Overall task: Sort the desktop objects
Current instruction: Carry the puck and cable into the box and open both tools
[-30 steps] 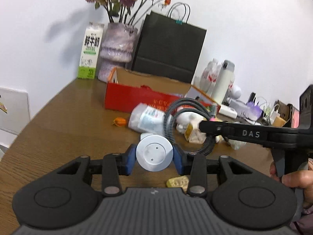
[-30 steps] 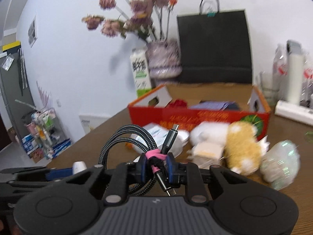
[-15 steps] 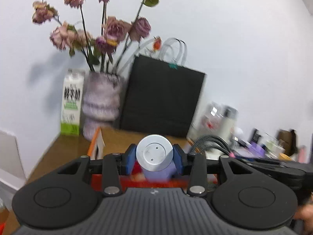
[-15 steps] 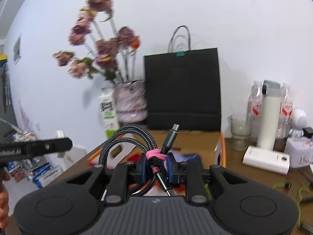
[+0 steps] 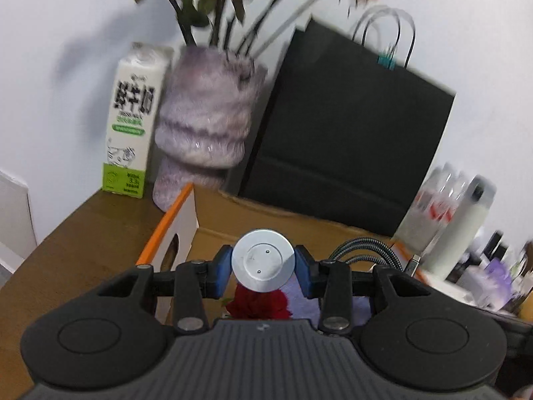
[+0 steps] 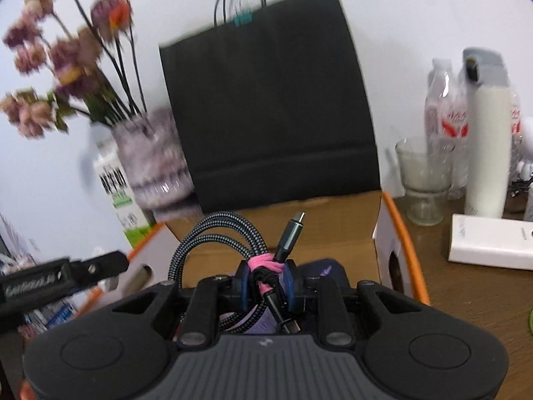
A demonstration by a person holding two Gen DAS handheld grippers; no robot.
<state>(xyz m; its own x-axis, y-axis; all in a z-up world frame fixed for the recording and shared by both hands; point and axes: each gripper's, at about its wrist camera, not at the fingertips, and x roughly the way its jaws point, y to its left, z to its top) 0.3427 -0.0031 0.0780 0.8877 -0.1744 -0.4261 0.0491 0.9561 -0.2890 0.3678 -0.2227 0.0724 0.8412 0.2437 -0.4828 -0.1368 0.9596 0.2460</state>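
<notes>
Carrying both loads from cluttered tabletop to above open cardboard box [image 5: 213,230]: my left gripper [image 5: 263,268] clamped round silver-capped bottle [image 5: 263,264], my right gripper [image 6: 268,283] clamped coiled cable [image 6: 216,236]. Both hung over box interior, ready for release, I judged.

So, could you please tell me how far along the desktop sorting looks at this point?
Partly done: the cardboard box already holds a red flower and a purple item. In hand: the left gripper clamps a round white puck and the right gripper clamps a coiled braided cable, both over the box. Left: releasing both; a white power bank lies on the table outside it.
</notes>
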